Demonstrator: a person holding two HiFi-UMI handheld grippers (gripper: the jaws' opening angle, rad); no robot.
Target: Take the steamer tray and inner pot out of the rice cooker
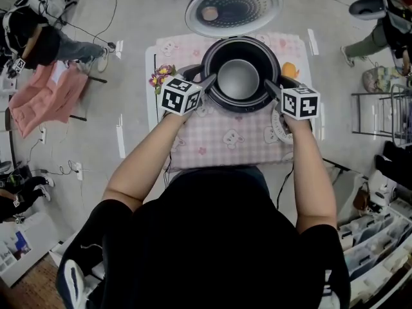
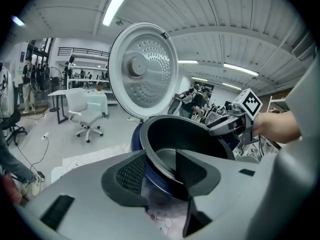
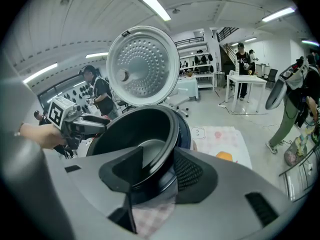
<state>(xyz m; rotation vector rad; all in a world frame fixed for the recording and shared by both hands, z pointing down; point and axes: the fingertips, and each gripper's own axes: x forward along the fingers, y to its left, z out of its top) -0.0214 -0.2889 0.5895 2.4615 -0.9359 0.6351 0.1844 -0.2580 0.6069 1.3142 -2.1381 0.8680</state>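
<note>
On the desk (image 1: 150, 63), seen from the head view, a pink checked cloth (image 1: 225, 140) lies under the rice cooker (image 1: 239, 105). The cooker's lid (image 1: 234, 6) stands open at the far side. The black inner pot (image 1: 239, 49) sits in the cooker, with a grey round floor showing at its centre. The left gripper (image 1: 209, 80) reaches the pot's rim from the left and the right gripper (image 1: 269, 85) reaches it from the right, opposite each other. A small bunch of flowers (image 1: 161, 76) lies beside the cooker on the left, and an orange object (image 1: 290, 69) on the right.

Along the left gripper view, the left gripper (image 2: 160, 156) straddles the near rim of the inner pot (image 2: 190, 134). One jaw is outside against the dark blue body of the rice cooker (image 2: 136, 139) and the other is inside the pot. The jaws stand apart with a gap around the thin wall, so it is not yet clamped. The lid (image 2: 145, 69) rises upright behind, and the right gripper (image 2: 220, 129) shows at the far rim.

Along the right gripper view, the right gripper (image 3: 159, 156) likewise has the rim of the inner pot (image 3: 135, 129) between its parted jaws, one inside and one outside. The outer pad is close to the rim, with no firm hold visible. The left gripper (image 3: 105, 124) is at the opposite rim, below the lid (image 3: 145, 66).
</note>
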